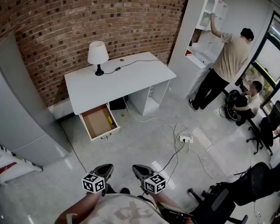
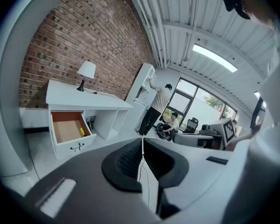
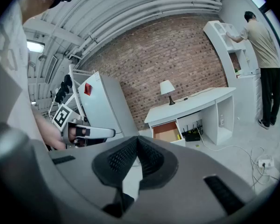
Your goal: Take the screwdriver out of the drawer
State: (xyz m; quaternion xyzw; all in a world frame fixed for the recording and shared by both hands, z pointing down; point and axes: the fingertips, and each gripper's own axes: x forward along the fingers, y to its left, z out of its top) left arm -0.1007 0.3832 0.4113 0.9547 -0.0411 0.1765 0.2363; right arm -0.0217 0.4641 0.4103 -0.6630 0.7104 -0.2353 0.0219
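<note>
Both tongs idle, well apart from the desk (image 1: 116, 80). The left gripper (image 1: 103, 171) and right gripper (image 1: 142, 171) each have their jaws pressed together, nothing held. The drawer (image 1: 104, 135) hangs open under the desk's lamp (image 1: 97, 55) end, with the yellow screwdriver (image 1: 110, 120) inside by the wall nearer the desk's middle. Risks: snagging the floor cable (image 1: 170, 125) in front of the desk. Jaws left closed would just shove the screwdriver.

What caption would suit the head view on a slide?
Left gripper and right gripper, both shut, hover far from the open drawer holding a yellow screwdriver.
</note>
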